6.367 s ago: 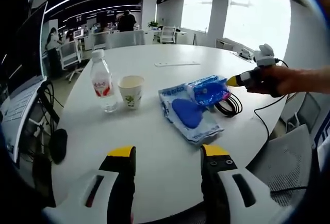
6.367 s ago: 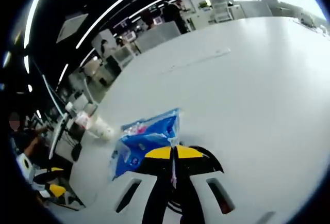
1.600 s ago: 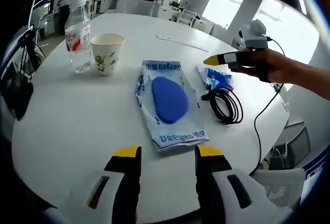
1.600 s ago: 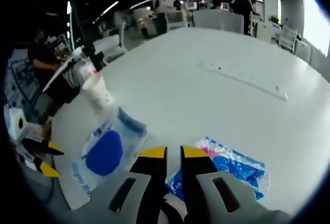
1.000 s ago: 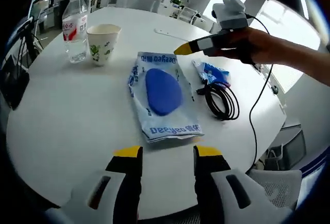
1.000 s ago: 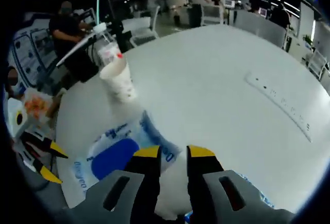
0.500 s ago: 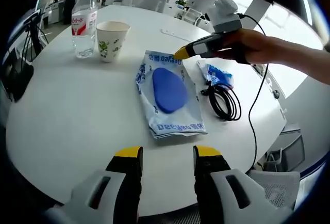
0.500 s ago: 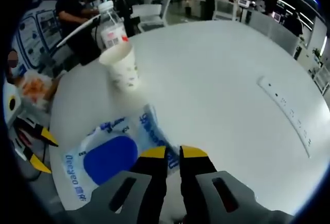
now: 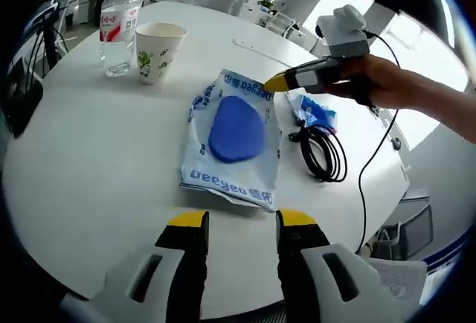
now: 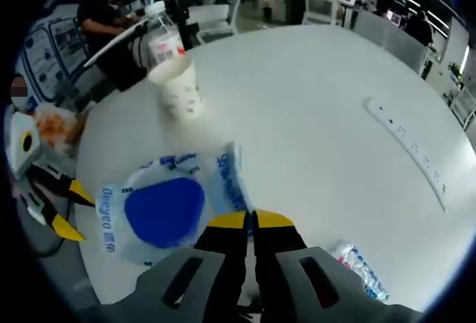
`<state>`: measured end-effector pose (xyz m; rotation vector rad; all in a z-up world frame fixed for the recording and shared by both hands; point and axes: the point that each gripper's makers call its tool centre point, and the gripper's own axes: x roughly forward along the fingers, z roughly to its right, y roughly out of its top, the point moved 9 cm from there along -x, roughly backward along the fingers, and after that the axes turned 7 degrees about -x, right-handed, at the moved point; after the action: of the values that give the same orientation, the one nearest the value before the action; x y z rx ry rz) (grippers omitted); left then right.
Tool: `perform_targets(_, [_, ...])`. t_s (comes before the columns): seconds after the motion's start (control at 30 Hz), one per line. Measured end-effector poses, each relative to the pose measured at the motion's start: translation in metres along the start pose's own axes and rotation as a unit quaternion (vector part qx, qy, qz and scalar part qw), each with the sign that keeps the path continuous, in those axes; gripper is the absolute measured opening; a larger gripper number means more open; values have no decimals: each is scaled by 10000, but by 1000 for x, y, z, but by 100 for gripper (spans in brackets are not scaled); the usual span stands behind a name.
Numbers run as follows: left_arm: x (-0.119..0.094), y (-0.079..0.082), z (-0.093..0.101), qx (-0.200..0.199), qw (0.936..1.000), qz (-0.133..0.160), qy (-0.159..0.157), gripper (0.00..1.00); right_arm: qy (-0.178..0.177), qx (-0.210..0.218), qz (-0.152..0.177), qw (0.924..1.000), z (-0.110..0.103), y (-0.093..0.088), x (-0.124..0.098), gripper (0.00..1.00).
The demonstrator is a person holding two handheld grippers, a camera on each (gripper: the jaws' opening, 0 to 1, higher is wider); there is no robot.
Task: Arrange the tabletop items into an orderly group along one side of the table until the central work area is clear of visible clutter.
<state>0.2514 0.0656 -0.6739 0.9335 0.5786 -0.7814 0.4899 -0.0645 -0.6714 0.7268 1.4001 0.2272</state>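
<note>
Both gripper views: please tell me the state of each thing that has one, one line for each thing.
Left gripper: open, holding nothing.
Right gripper: shut on the edge of the white-and-blue bag.
Water bottle: upright.
Paper cup: upright.
Black cable: coiled.
Small blue packet: lying flat beside the cable.

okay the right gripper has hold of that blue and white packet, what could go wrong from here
The right gripper pinches only the packet's corner, so the film could slip out or tear. Swinging it toward the paper cup and water bottle could knock the cup over. The black cable lies beside the packet and might snag.
</note>
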Motion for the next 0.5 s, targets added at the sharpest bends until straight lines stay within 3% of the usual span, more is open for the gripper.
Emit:
perform_targets(0.3, [10,10,-5,-316,9995,55,47,25,-14,103,-2,9999,-1,-8,-4,0])
perform_targets(0.37, [14,11,-5,-642,9979,103,-68,23,-16,138,5,9999,-1,-9,-4,0])
perform_targets(0.5, [16,10,-6,-670,9977,20,10,15,-6,189,10,9998,-4,-9,-7,0])
